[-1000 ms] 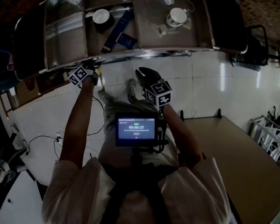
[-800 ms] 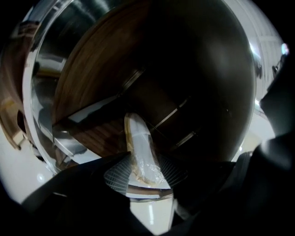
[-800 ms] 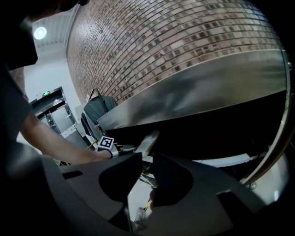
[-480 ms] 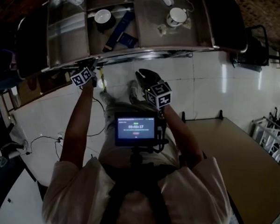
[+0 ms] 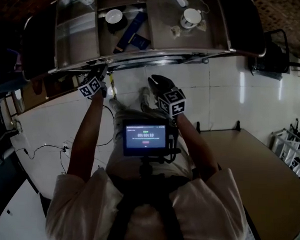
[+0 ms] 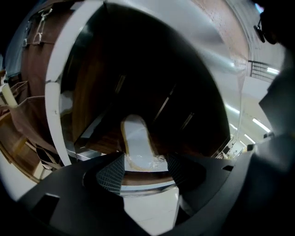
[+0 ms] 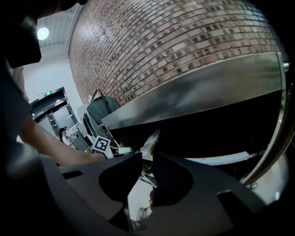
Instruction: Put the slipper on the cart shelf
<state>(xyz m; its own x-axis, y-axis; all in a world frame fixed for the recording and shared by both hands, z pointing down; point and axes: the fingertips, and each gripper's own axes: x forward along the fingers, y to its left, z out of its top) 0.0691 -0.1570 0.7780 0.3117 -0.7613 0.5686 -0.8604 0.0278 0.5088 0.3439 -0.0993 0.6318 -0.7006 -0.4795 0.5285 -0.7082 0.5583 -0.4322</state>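
**Left gripper** (image 6: 145,168): the pads (image 6: 112,174) stand wide apart, having just been opening, and press on nothing. The near end of the pale slipper (image 6: 138,143) shows between their tips, untouched. The slipper lies flat on the shelf (image 6: 144,178), pointing away from the gripper, under the cart (image 5: 143,59) top.

**Right gripper** (image 7: 146,161): the jaws are drawn close together with nothing seen between them. It hangs beside the left gripper, below the cart's edge.
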